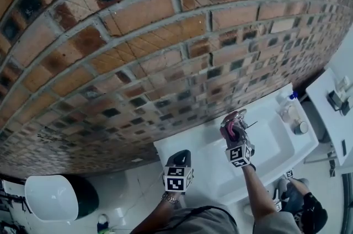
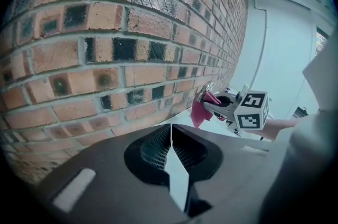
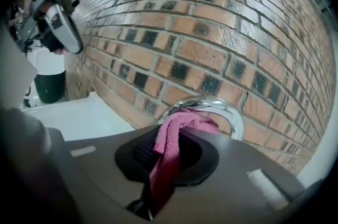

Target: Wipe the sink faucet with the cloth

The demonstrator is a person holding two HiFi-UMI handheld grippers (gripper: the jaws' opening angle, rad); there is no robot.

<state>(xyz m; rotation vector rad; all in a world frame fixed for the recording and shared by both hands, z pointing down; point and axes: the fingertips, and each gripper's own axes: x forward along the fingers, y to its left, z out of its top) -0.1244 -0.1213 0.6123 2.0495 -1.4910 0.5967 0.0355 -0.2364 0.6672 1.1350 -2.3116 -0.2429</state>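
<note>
Starting wide: a brick wall across the back, a white sink set against its foot. Up at the sink's back rim, hard by the bricks, the chrome faucet: arched, with its long curve running out from the wall over the basin. Right on it, the right gripper, jaws clamped on the pink cloth. Cloth bunched at the tips and pressed up against the near side of the arch, tail hanging down between the jaws. Faucet dead ahead of those jaws, then, and touching the cloth by the look of the right gripper view. Off to the side and nearer the person, the left gripper, jaws pressed together on nothing, pointed at the wall. Nearer hand by far: the right. Judging the coming move as a rub along the arch, following the curve rather than crossing it. Faucet bright, smooth, mirror-shiny; no grime to be made out. Cloth soft, terry-like, deep pink.
</note>
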